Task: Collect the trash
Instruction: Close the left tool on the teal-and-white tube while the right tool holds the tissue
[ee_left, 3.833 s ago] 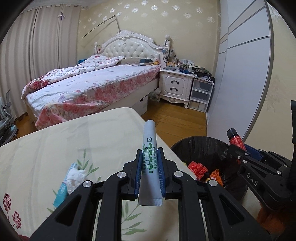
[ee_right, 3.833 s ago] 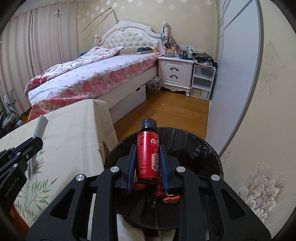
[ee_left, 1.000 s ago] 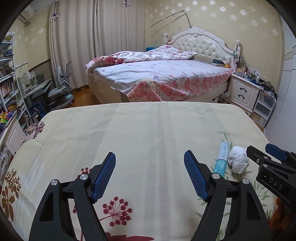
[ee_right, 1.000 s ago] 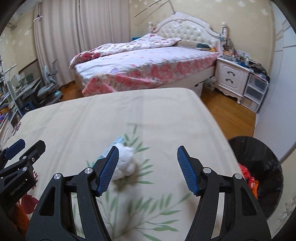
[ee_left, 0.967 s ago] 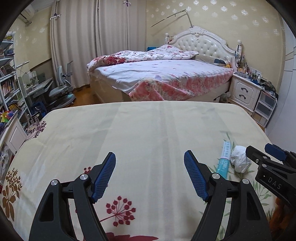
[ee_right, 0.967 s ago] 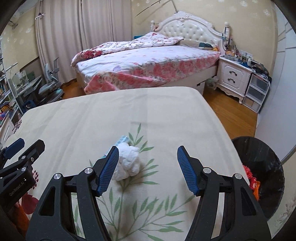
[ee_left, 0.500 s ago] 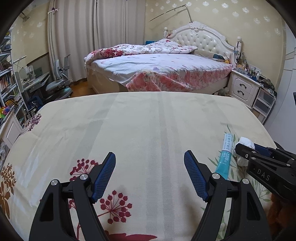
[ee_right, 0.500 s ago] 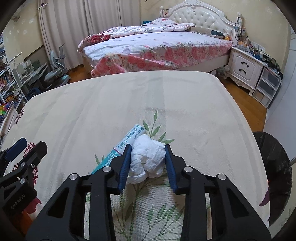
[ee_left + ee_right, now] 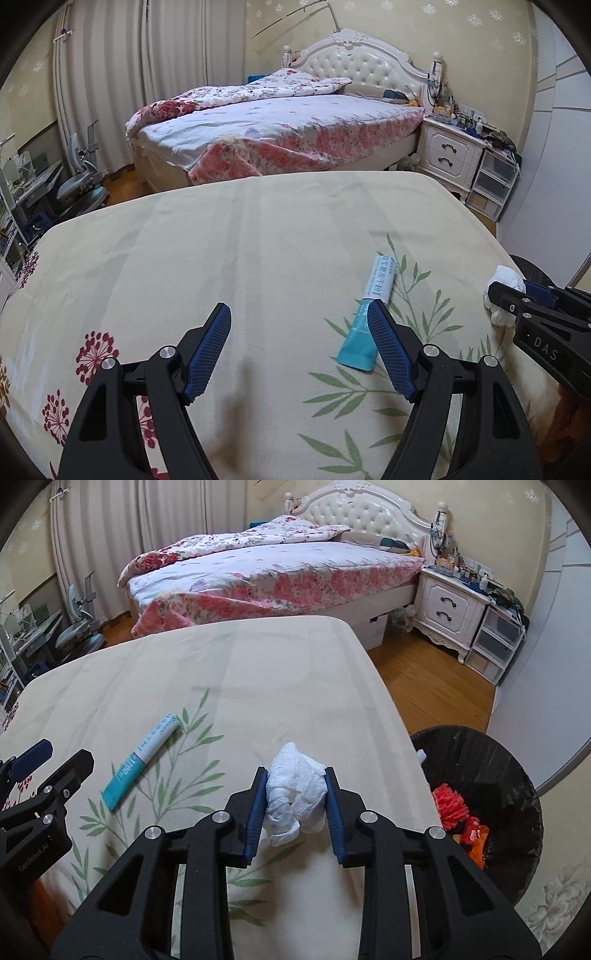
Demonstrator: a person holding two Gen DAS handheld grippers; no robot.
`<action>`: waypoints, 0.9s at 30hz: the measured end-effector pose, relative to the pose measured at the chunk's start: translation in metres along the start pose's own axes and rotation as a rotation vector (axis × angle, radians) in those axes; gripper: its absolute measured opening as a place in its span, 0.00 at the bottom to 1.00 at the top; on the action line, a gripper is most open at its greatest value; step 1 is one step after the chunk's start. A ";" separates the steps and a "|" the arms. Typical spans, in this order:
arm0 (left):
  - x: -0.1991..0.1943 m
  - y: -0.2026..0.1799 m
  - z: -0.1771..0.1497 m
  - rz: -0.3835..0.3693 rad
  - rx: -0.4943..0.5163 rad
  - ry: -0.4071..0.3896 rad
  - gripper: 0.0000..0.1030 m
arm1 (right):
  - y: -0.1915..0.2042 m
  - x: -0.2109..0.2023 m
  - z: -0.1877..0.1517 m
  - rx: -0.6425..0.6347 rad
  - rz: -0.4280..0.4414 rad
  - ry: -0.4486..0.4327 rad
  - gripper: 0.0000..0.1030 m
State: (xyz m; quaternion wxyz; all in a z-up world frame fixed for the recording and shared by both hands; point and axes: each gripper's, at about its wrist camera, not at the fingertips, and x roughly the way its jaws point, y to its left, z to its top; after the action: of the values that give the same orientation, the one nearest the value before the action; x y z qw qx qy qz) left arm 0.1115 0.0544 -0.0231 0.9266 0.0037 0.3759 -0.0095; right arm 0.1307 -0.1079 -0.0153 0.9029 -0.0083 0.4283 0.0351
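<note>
Your right claw (image 9: 295, 805) pinches the crumpled white tissue wad (image 9: 295, 797); carry it rightward over the black-lined bin (image 9: 491, 768) before releasing (left claw (image 9: 299, 343) gapes, empty).

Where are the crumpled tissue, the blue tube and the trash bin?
crumpled tissue (image 9: 295, 794), right wrist view, middle of the wad.
blue tube (image 9: 371, 314), left wrist view, mid-body.
trash bin (image 9: 491, 771), right wrist view, inner wall of the black liner.

The right gripper (image 9: 295, 805), open a second ago, is now carrying the crumpled white tissue (image 9: 295, 794) clear of the teal tube (image 9: 142, 758), toward the table's right edge (image 9: 399, 716).
</note>
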 end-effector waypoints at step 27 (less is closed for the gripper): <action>0.026 -0.037 0.005 -0.092 0.149 0.125 0.19 | -0.004 0.003 -0.009 0.020 0.058 -0.007 0.30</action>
State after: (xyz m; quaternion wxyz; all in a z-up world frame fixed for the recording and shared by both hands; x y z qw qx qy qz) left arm 0.1330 0.0171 -0.0378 0.8970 0.0559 0.4312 -0.0796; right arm 0.1258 -0.1124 -0.0234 0.9030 0.0131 0.4257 0.0568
